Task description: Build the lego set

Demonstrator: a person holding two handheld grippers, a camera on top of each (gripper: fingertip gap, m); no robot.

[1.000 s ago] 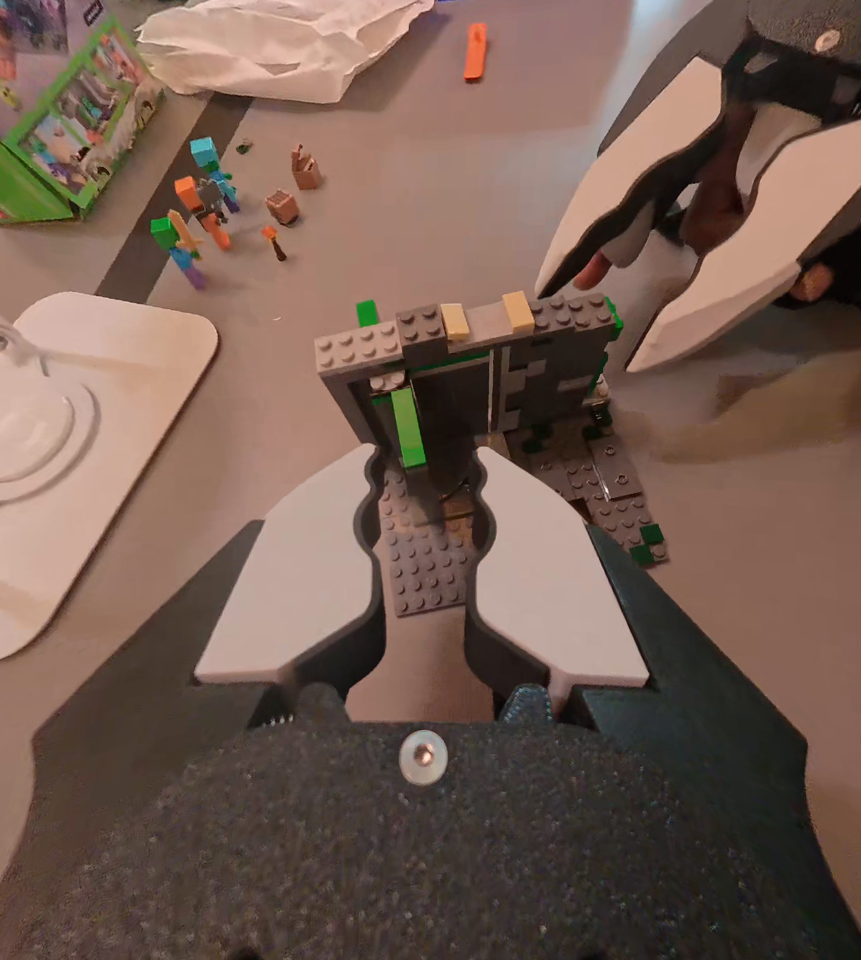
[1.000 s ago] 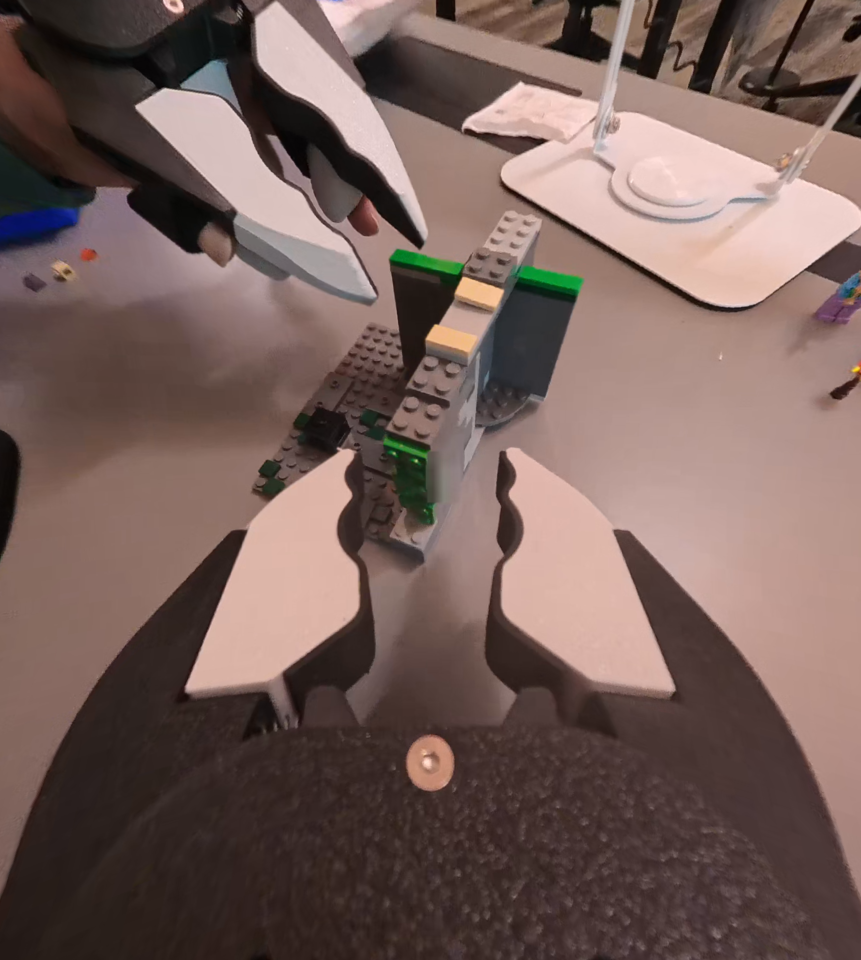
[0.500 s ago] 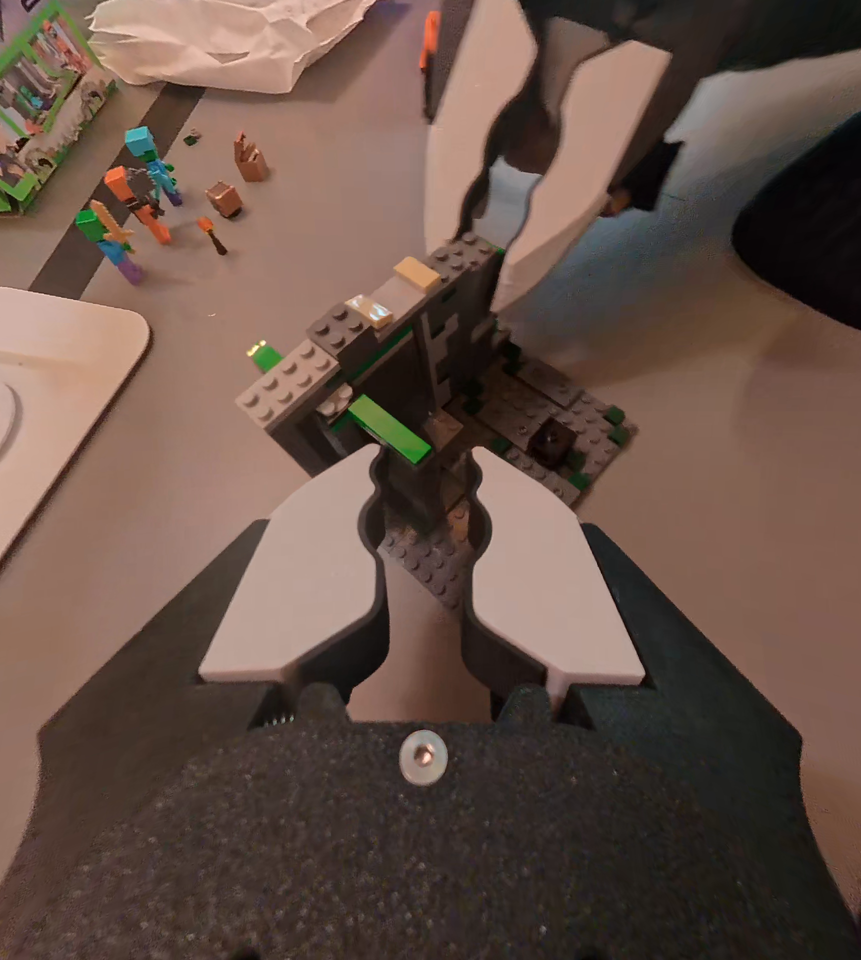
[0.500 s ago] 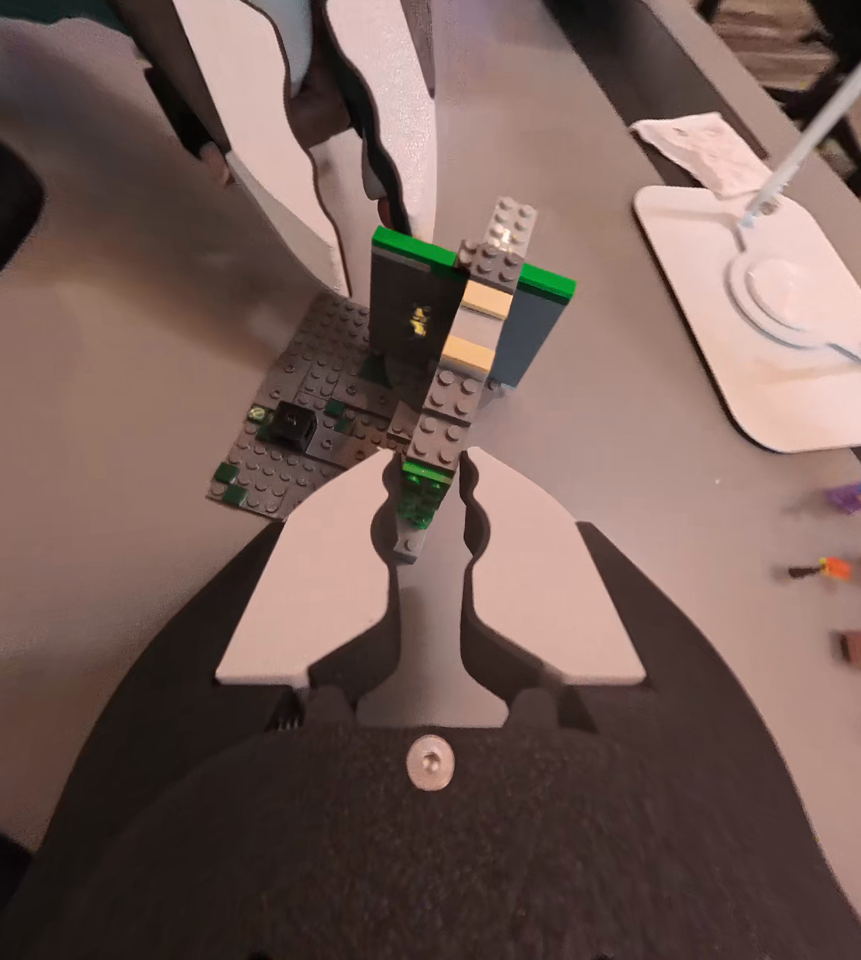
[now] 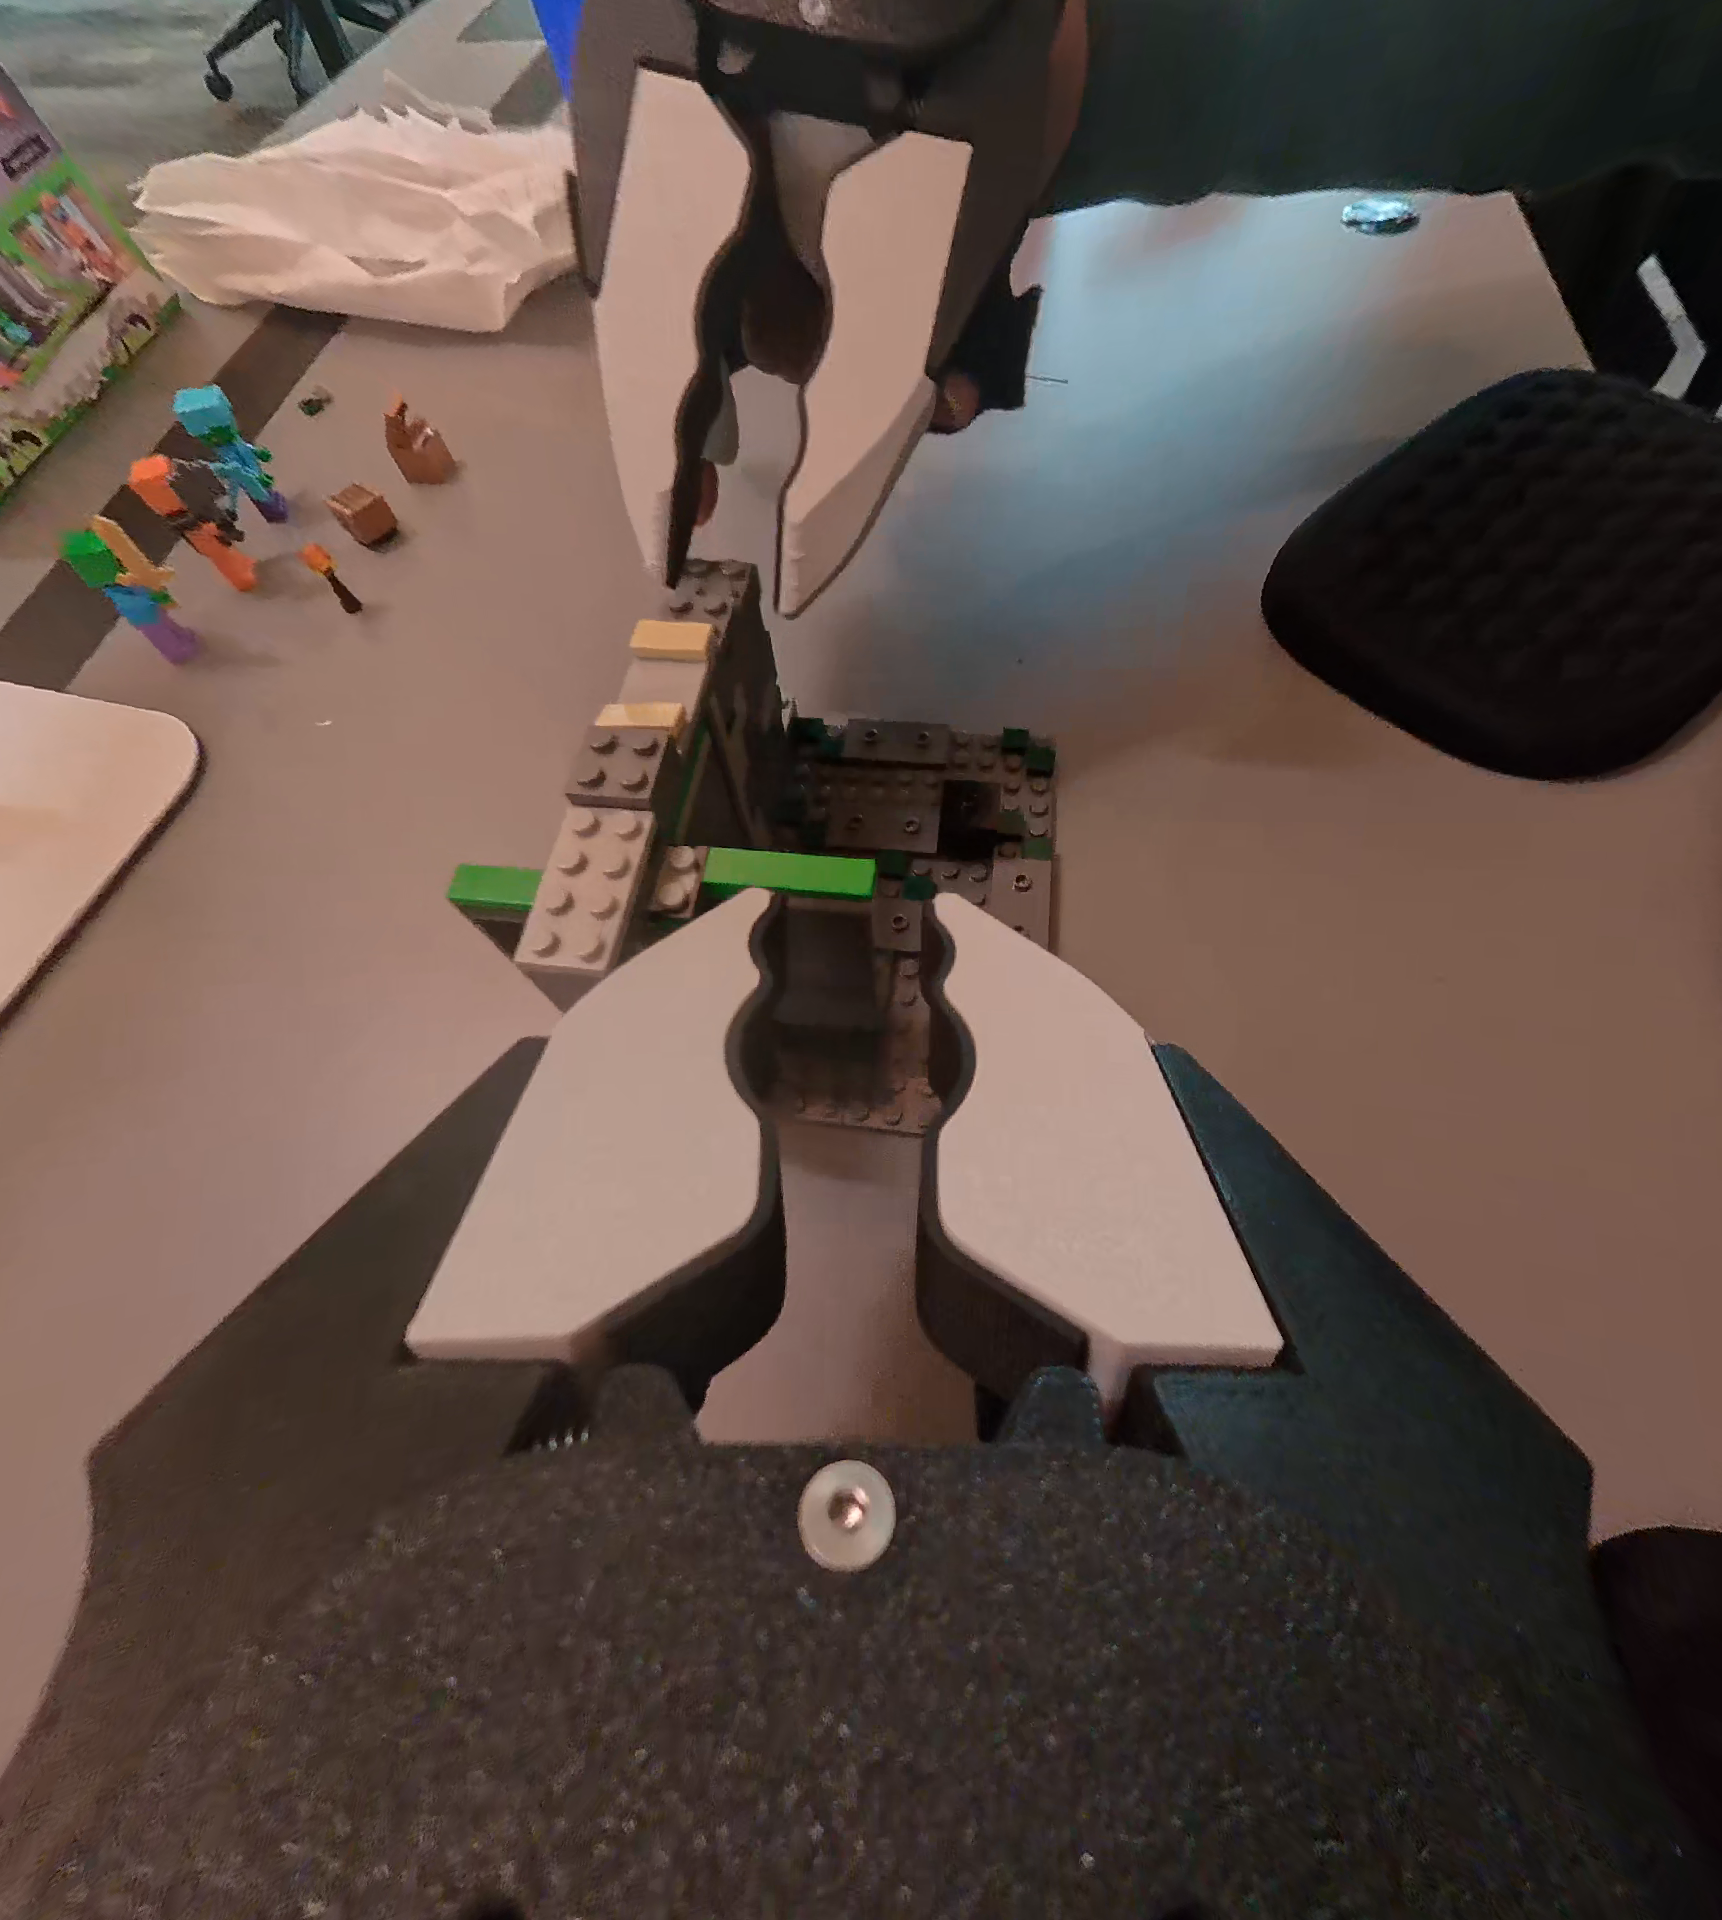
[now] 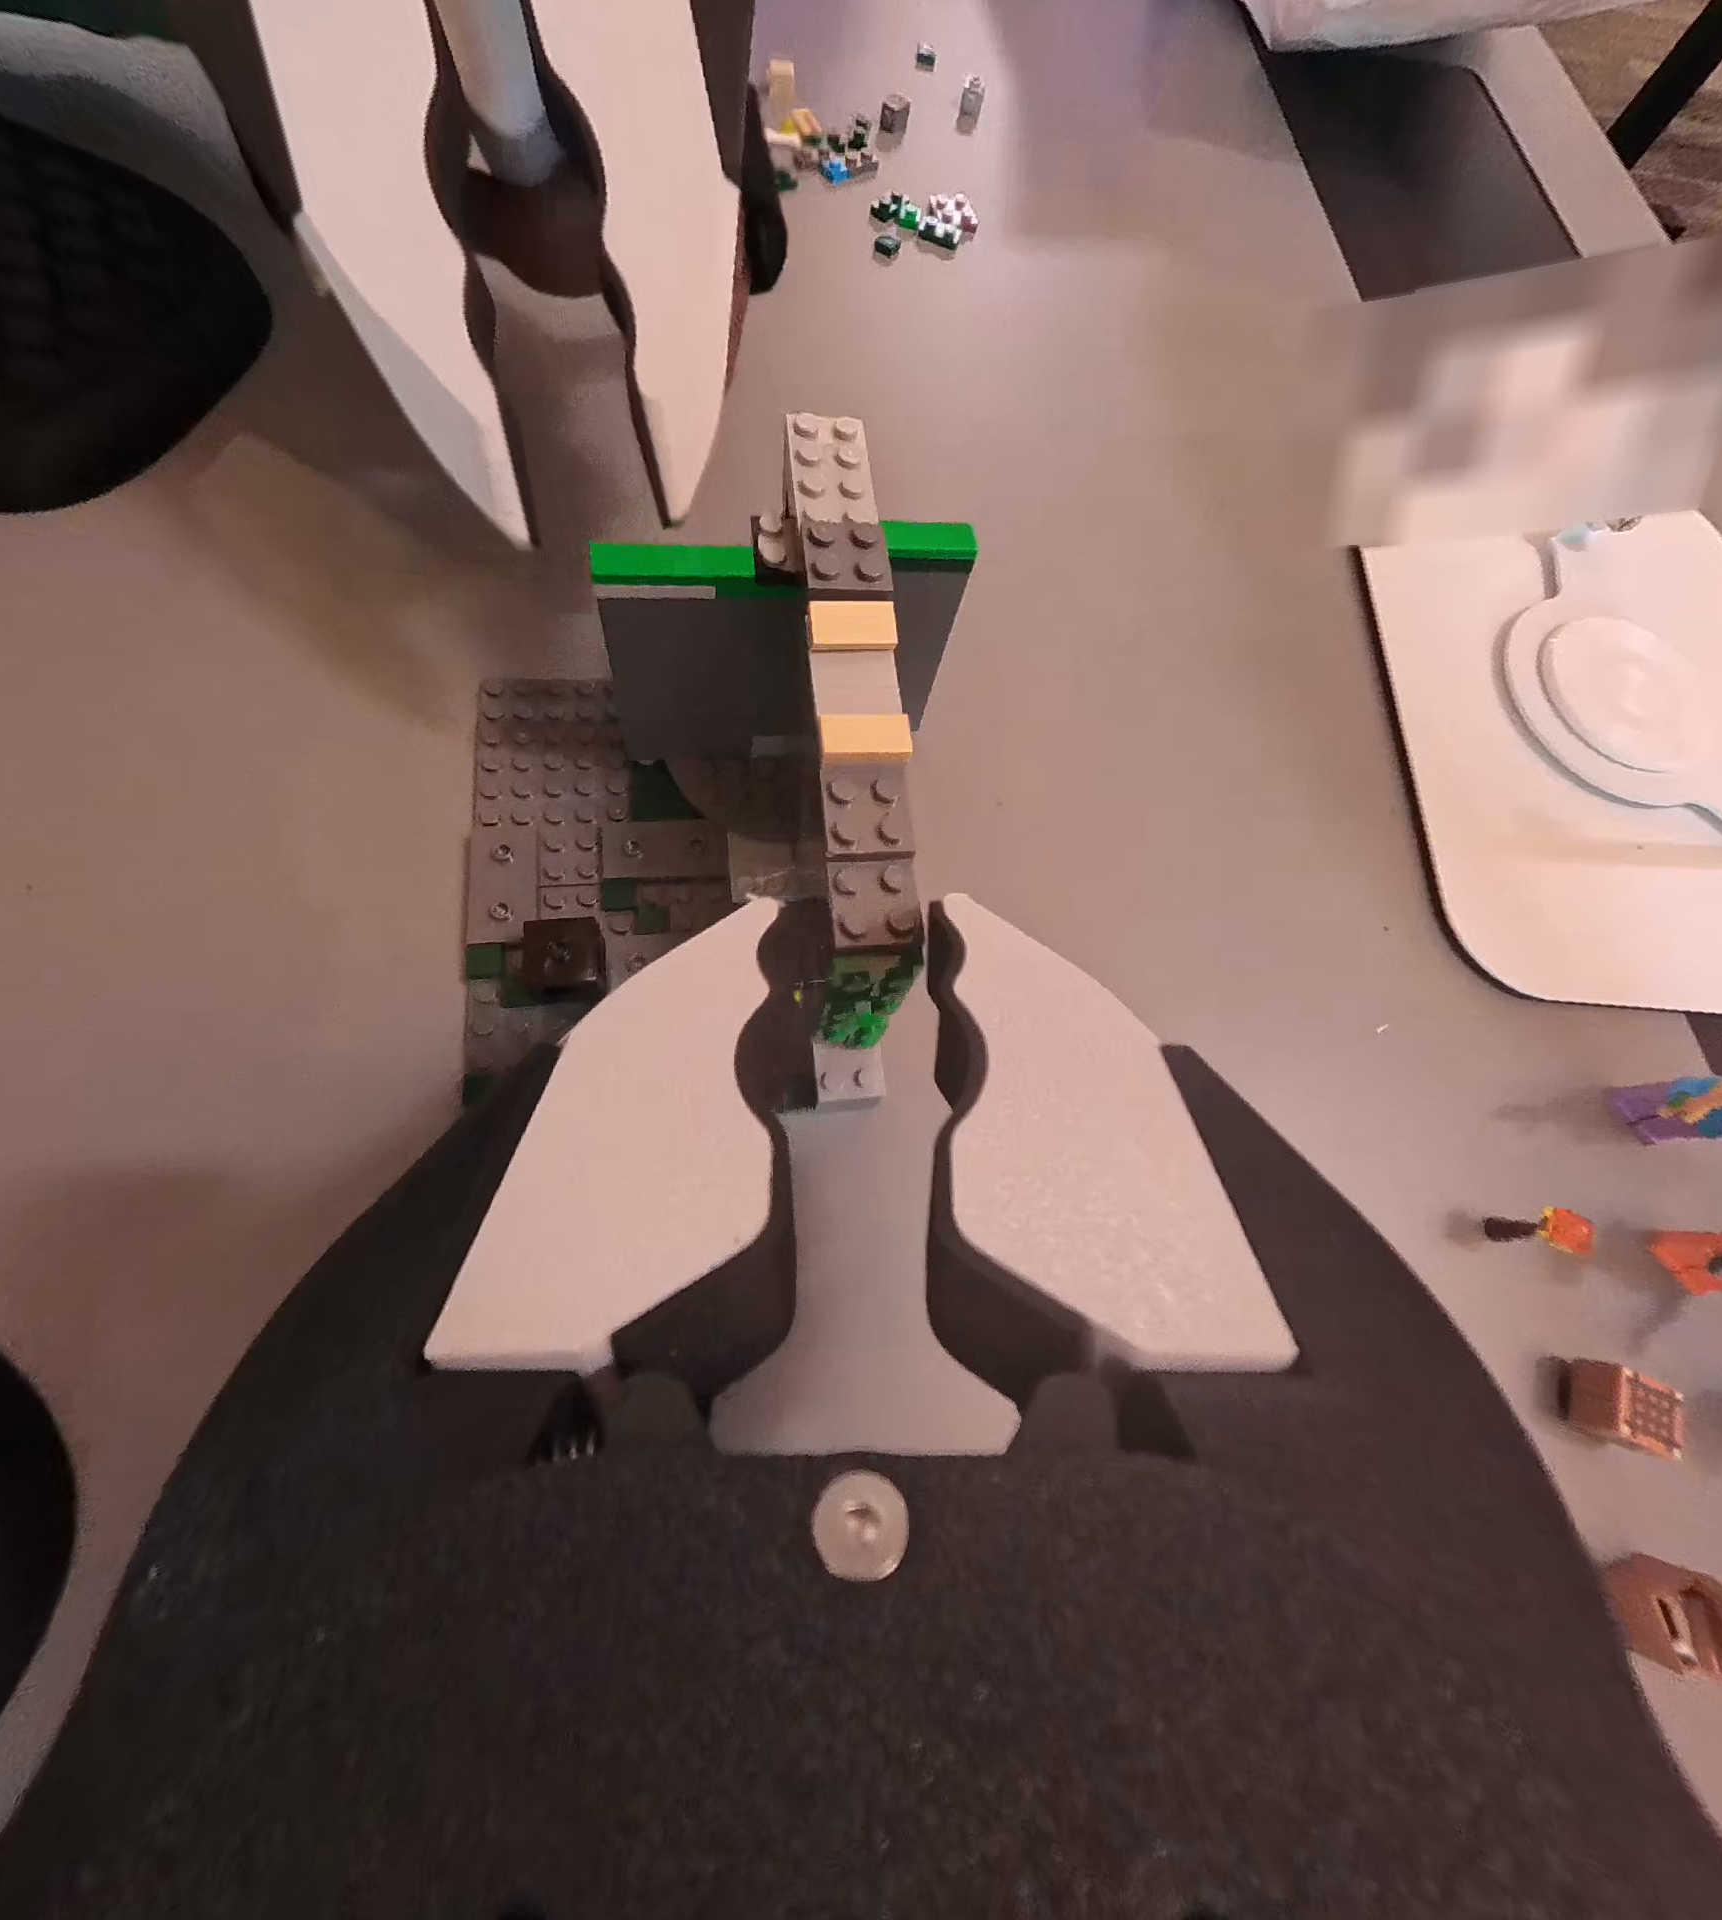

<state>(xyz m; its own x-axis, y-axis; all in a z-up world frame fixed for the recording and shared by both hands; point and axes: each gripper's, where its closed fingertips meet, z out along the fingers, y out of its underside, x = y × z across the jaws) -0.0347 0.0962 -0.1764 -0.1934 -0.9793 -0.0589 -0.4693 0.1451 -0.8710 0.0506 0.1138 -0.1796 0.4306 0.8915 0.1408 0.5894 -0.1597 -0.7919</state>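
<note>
Left wrist view — left claw (image 5: 846,914) clenched on lego build (image 5: 732,790); right claw (image 6: 852,920) clenched on same build's wall end.

Left wrist view: mounted behind the left gripper (image 5: 846,914), looking steeply down along its fingers, close over the lego build (image 5: 795,790), facing the far table (image 5: 1252,935) edge. Right wrist view: mounted behind the right gripper (image 6: 852,914), same steep angle, equally close, facing the opposite way. Both views share the build, the white pad (image 6: 1615,769) and the opposing gripper.
</note>
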